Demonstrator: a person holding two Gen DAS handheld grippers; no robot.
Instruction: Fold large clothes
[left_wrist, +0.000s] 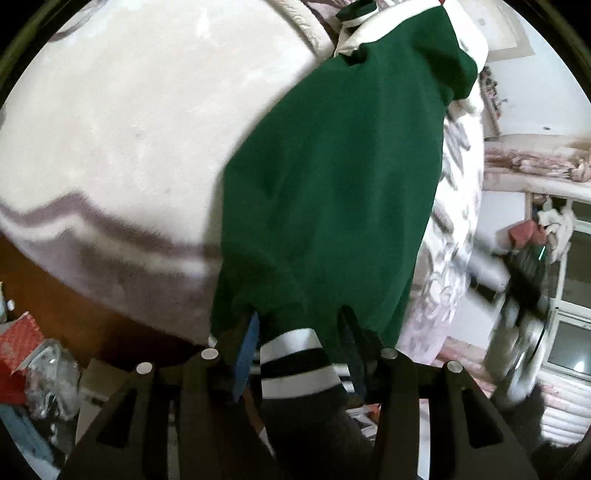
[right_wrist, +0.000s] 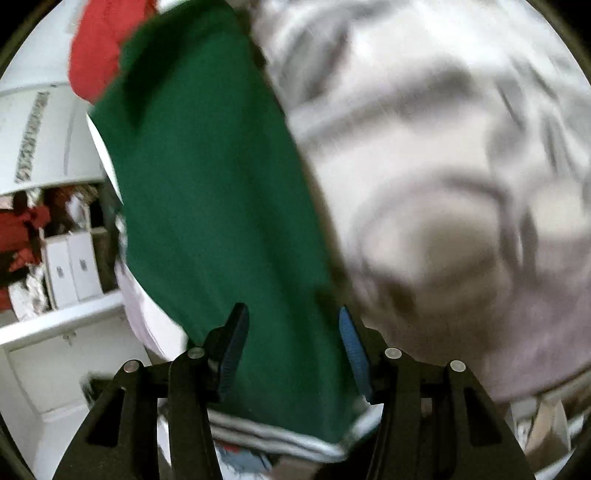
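A large dark green garment (left_wrist: 332, 184) lies stretched over a cream bed cover (left_wrist: 129, 129), its white collar at the far end. Its black-and-white striped cuff (left_wrist: 295, 362) sits between the fingers of my left gripper (left_wrist: 301, 321), whose jaws stand apart over the near edge of the cloth. In the right wrist view the same green garment (right_wrist: 207, 177) runs away from my right gripper (right_wrist: 291, 317). That gripper's blue pads (right_wrist: 351, 350) stand wide apart with green cloth lying between them, and the white-striped hem (right_wrist: 280, 439) is just below them.
A grey-and-white floral quilt (right_wrist: 443, 184) lies bunched beside the garment. A red cloth (right_wrist: 99, 48) shows at its far end. A white cabinet (right_wrist: 37, 129) with boxes (right_wrist: 70, 269) stands to the left. A red box and clutter (left_wrist: 18, 347) lie on the floor.
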